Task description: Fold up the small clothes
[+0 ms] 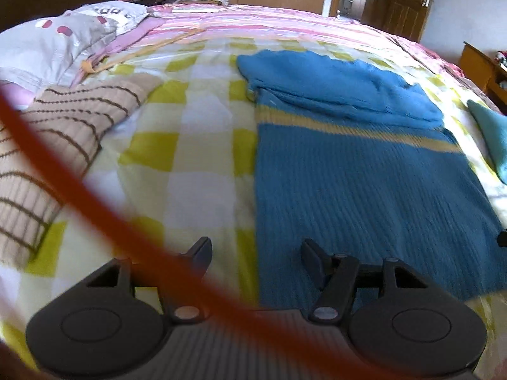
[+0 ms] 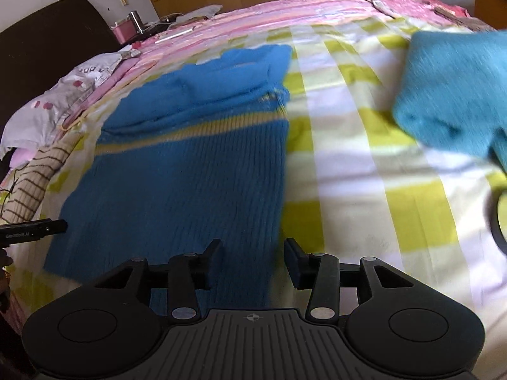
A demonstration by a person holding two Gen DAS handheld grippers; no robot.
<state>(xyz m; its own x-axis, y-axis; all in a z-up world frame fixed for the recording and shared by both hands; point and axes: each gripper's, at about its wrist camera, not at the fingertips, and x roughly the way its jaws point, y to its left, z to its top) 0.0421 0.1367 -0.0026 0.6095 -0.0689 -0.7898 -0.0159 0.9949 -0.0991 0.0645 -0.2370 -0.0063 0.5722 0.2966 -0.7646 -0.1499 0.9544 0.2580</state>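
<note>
A blue knit sweater point(image 1: 364, 171) with a yellow stripe lies flat on the checked bed cover point(image 1: 196, 158), its sleeves folded over the top part. My left gripper point(image 1: 256, 253) is open and empty, above the sweater's near left corner. My right gripper point(image 2: 253, 253) is open and empty, above the sweater's point(image 2: 177, 183) near right corner. The left gripper's tip point(image 2: 47, 226) shows at the left edge of the right wrist view.
A beige striped garment point(image 1: 63, 139) lies left of the sweater. A teal garment point(image 2: 453, 91) lies to the right. Pillows point(image 1: 60, 38) sit at the head of the bed. A blurred red cord point(image 1: 104, 215) crosses the left wrist view. Wardrobe and door stand beyond the bed.
</note>
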